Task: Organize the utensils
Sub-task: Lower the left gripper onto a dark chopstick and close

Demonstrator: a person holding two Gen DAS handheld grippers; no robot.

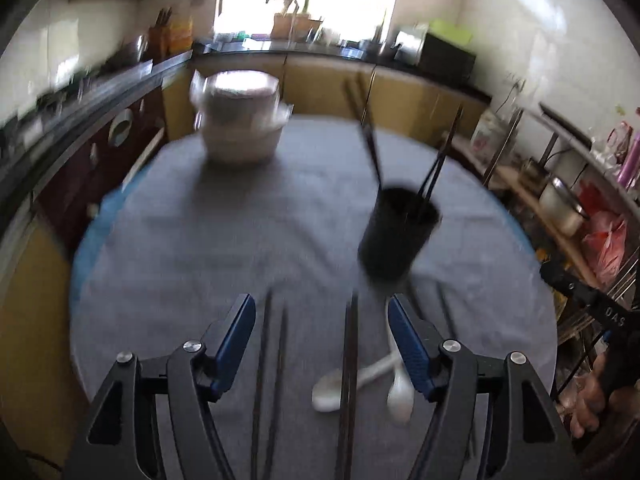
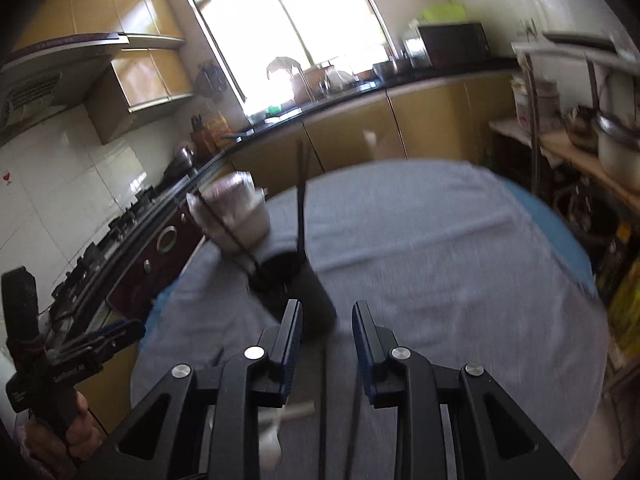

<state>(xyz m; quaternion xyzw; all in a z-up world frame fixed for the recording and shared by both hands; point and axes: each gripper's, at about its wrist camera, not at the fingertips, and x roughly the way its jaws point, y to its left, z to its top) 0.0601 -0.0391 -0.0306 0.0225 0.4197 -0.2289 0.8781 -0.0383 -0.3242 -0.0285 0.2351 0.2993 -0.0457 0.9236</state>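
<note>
A black utensil cup [image 1: 396, 234] stands on the grey tablecloth [image 1: 240, 232] with a few black chopsticks [image 1: 370, 140] leaning in it. Several loose black chopsticks [image 1: 348, 372] and two white spoons [image 1: 400, 394] lie on the cloth near me. My left gripper [image 1: 322, 320] is open above them, holding nothing. In the right wrist view my right gripper [image 2: 326, 320] is open, just behind the cup [image 2: 296, 280]. Loose chopsticks [image 2: 323, 400] and a white spoon [image 2: 280, 420] lie under it. Both views are blurred.
A stack of white lidded bowls [image 1: 240, 120] stands at the table's far left, also in the right wrist view [image 2: 236, 212]. A stove and counter [image 2: 120, 232] run along the left. A shelf with pots [image 1: 560, 200] stands to the right.
</note>
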